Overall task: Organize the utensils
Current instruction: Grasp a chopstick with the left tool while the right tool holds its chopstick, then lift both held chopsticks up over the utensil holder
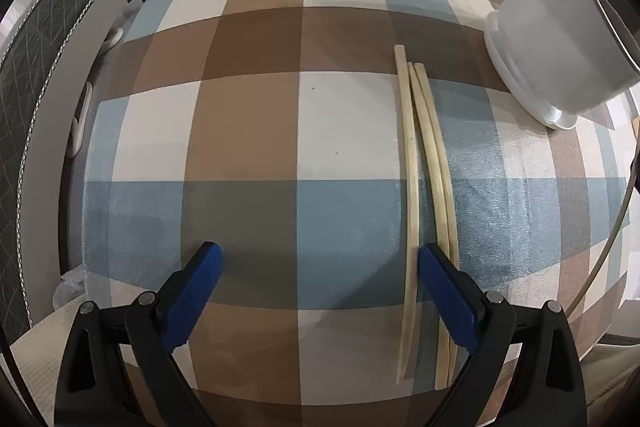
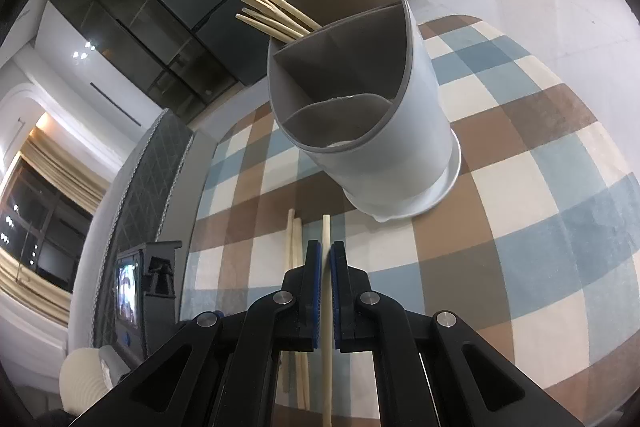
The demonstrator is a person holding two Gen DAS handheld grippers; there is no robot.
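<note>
Risk: right gripper (image 2: 325, 259) fingers clenched on chopstick (image 2: 326, 231), may miss holder (image 2: 360, 99) compartment. Left gripper (image 1: 320, 267) fingers released, may scatter loose chopsticks (image 1: 428, 155) on table (image 1: 248, 131).

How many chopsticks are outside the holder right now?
3. One chopstick is clamped in the right tool; two chopsticks lie side by side on the tablecloth left of it, before the holder. Others may be out of view.

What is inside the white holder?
Several wooden chopsticks stick out of the back compartment of the white holder. The middle and front compartments look empty, but their bottoms are mostly hidden by the walls.
</note>
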